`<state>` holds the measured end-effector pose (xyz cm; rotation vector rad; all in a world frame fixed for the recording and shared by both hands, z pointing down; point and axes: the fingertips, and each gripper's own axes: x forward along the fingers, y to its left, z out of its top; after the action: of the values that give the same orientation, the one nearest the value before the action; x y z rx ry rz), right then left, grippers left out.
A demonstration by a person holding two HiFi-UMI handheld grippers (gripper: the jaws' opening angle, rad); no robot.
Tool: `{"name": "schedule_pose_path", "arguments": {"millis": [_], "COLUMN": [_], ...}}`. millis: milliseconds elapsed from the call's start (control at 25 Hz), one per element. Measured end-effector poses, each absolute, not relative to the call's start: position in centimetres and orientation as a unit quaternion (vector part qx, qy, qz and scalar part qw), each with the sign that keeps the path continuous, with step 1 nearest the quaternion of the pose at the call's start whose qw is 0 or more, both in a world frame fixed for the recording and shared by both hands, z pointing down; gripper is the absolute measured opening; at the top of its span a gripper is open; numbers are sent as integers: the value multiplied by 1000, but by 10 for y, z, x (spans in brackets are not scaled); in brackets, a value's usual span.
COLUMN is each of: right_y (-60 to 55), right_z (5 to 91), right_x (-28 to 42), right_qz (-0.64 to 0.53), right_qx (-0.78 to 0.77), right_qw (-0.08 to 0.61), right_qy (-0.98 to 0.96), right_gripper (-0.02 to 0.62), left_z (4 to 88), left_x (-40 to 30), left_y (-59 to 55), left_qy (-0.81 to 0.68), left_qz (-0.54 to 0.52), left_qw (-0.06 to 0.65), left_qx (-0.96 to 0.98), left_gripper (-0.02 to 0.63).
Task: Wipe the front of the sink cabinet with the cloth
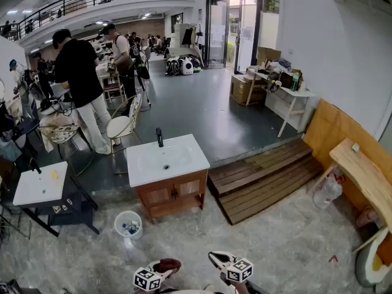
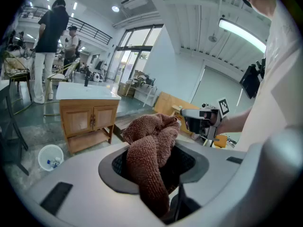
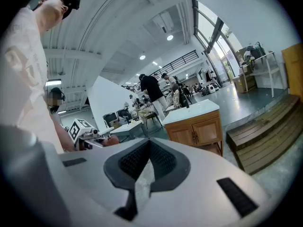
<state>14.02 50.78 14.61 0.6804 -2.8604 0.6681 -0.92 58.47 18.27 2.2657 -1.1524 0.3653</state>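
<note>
- Brown terry cloth (image 2: 152, 145) is bunched in the left tongs (image 2: 156, 174). They are clamped tight on its lower fold, and most of the fabric billows up above the pads.
- Right tongs (image 3: 146, 164) are drawn together, with only a sliver of floor showing between the pads. They grip nothing.
- Both tongs sit low at the bottom edge of the head view, well apart from the sink cabinet (image 1: 173, 193). It stands ahead on the floor, its two wooden doors facing this way under a white basin (image 1: 165, 159) and a black faucet (image 1: 159, 137).
- A small white bin (image 1: 127, 224) stands near the cabinet's front corner on the head view's left, and a wooden platform (image 1: 263, 177) lies on its other side.
- Wiping has not begun, I judge; the step in hand is the approach.
- To do it well:
  - Walk in and crouch so the left tongs meet the doors square.
  - Press the loose bulk of the cloth against the wood, not the hard pads.
  - Sweep in overlapping passes from top to bottom and round the door handles, staying clear of the bin.
</note>
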Motion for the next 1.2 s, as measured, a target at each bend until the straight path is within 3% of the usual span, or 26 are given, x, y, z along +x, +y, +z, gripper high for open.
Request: {"name": "schedule_pose_path", "arguments": {"millis": [520,800,1200], "right_y": [469,453,440], "right_z": [125,113,113], "right_x": [158,147,133], "right_qz": [200,188,173], "right_qx": [243,227,170], "right_qw": [13,22,42], "right_qy": [-949,-955,-969], "right_gripper": [12,12,12], "left_z": [168,158,120], "left_x": [-17,-19,-42], "left_y": [549,560,510], "left_qy": [-454,-421,-555], "left_qz": [118,151,45], "left_qw": [249,236,206], "left_qx": [847,863,805], "left_gripper": [173,173,173]}}
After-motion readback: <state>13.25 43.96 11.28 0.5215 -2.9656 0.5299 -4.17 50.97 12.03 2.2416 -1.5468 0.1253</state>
